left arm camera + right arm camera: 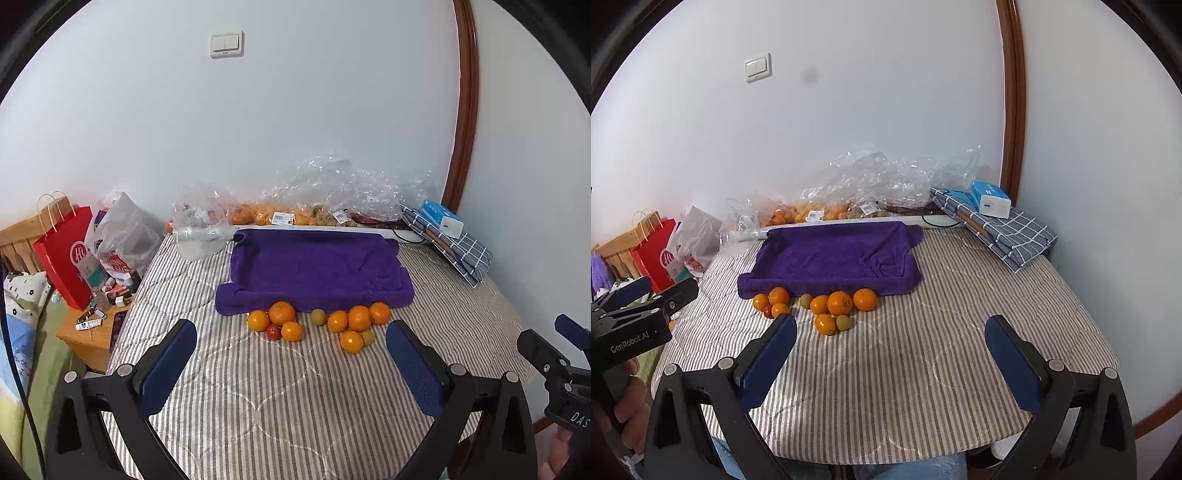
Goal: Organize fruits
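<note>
Both grippers are hovering wide open and holding nothing: the left gripper (291, 365) and the right gripper (890, 363) are waiting above the near part of the grey striped quilt (905, 387). Well ahead of them, a bunch of round fruits is lying on the quilt, touching the front edge of the purple fluffy towel tray (314, 266). Most are shiny orange oranges (359, 318), and the big one on the left, the large orange (282, 313), is sitting right against the tray. Among them are two small green-yellow fruits (317, 316) and one small red fruit (273, 332). The tray looks empty, so the sorting seems to be just starting. Next, one gripper likely needs to reach forward, go down around a single fruit like the front orange (351, 342), and squeeze gently so it is not rolling away.
</note>
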Demonstrator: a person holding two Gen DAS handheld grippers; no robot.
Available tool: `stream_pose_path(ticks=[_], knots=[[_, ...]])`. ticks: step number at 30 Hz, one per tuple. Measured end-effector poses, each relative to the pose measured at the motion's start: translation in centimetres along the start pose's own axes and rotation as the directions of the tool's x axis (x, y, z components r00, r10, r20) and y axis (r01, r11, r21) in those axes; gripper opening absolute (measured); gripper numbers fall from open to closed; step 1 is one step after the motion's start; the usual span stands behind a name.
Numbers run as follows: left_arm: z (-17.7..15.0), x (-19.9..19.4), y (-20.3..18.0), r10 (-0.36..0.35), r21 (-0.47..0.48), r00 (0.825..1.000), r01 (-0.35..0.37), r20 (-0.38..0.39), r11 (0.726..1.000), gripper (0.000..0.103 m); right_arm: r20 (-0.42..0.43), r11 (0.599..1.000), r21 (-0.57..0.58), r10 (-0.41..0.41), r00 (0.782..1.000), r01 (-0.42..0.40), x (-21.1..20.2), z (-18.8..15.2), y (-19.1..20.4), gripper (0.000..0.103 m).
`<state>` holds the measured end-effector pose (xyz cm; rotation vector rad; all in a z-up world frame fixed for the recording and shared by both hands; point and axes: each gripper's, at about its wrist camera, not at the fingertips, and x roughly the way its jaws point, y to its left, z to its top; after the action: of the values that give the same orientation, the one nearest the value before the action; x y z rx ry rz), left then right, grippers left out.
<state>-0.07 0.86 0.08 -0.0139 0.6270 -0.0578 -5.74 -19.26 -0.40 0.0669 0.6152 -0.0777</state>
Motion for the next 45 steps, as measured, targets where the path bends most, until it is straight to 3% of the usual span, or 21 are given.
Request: stream_pose_path(ticks=[45], knots=[[-0.9, -0.6, 1.2, 0.007, -0.026, 1.000, -0.006, 0.010, 1.000, 0.103, 0.025, 0.999, 0.008, 0.042, 0.999, -0.042, -0.6, 0.0, 0.5, 0.101]])
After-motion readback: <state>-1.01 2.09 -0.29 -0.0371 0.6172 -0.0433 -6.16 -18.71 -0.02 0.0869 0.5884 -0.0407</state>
